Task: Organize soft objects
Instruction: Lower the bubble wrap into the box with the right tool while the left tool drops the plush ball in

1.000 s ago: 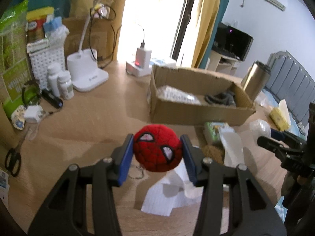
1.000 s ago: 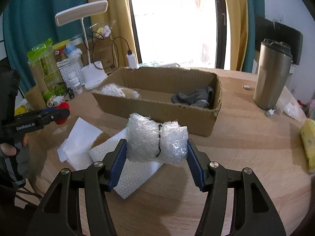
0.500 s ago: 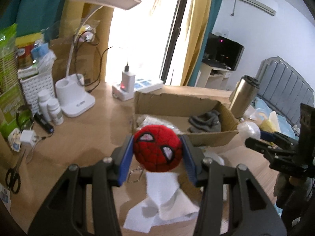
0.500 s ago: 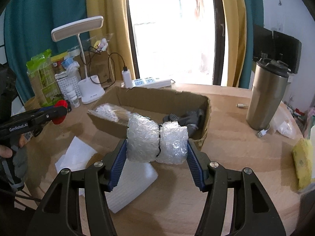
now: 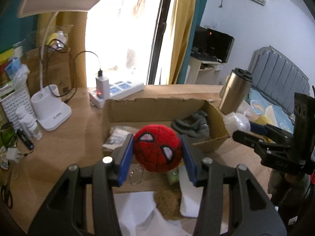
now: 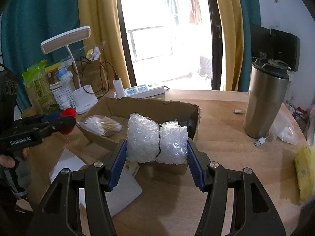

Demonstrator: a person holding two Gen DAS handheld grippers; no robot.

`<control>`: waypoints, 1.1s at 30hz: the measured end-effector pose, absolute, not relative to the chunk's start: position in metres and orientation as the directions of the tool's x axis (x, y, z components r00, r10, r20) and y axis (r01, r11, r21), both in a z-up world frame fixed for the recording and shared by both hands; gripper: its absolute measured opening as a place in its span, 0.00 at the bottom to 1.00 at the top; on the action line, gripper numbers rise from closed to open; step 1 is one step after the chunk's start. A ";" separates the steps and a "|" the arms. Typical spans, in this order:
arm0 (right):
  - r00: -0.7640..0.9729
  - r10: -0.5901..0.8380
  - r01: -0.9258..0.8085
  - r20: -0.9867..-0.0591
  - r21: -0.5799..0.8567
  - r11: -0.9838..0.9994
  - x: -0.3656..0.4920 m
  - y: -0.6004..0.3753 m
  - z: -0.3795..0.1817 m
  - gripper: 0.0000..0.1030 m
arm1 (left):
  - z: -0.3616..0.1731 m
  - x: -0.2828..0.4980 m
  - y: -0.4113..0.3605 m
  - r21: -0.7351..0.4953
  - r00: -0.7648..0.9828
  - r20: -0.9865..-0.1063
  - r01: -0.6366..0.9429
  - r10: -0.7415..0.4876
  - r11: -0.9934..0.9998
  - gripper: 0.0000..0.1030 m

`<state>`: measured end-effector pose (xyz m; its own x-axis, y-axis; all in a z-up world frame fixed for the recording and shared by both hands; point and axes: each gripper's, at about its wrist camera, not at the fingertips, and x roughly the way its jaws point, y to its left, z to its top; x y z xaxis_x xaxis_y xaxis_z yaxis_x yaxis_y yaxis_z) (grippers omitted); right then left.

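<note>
The wooden table [image 6: 226,157] fills the lower half of both my views. The open cardboard box [image 5: 157,108] sits at centre frame, its near wall just beyond my fingertips. Inside it, a grey cloth bundle [image 5: 193,126] lies toward the right end in my left view, and a clear bag of cotton swabs [image 6: 102,125] lies at the left end in my right view. A steel travel mug [image 6: 265,100] stands upright at the right of the right view, apart from the box. A white desk lamp [image 6: 78,74] stands at upper left, with a white power strip [image 6: 145,90] behind the box by the window. White paper sheets [image 5: 137,212] lie on the table under my left jaws.

My left gripper [image 5: 157,153] is partly closed, its blue pads pressing both sides of a red spider-mask plush ball [image 5: 157,147], held above the box's near wall at lower centre; a bead chain [image 5: 135,176] hangs beneath it. My right gripper [image 6: 156,152] stands somewhat wider, clamped on a bubble-wrap roll [image 6: 155,139] cinched by a dark band at its middle, held at centre frame in front of the box's near right corner.
</note>
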<state>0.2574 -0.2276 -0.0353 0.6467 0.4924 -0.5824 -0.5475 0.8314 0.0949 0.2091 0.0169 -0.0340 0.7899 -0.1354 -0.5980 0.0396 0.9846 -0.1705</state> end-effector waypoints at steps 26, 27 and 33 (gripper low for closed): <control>0.622 0.540 -0.567 -0.567 0.151 0.810 0.294 -0.230 -0.049 0.60 | -0.065 0.289 -0.039 -0.162 0.712 -0.673 0.122 -0.200 0.979 0.52; 0.621 0.538 -0.567 -0.570 0.148 0.811 0.294 -0.229 -0.049 0.60 | -0.066 0.291 -0.040 -0.165 0.709 -0.675 0.125 -0.204 0.978 0.54; 0.633 0.504 -0.550 -0.588 0.118 0.827 0.293 -0.219 -0.050 0.64 | -0.064 0.287 -0.034 -0.182 0.710 -0.669 0.128 -0.219 0.975 0.72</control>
<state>0.2931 -0.2192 -0.0502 0.6330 0.5041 -0.5876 -0.5496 0.8271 0.1176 0.2874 -0.0343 -0.0640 0.7103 -0.2186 -0.6691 0.1283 0.9748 -0.1824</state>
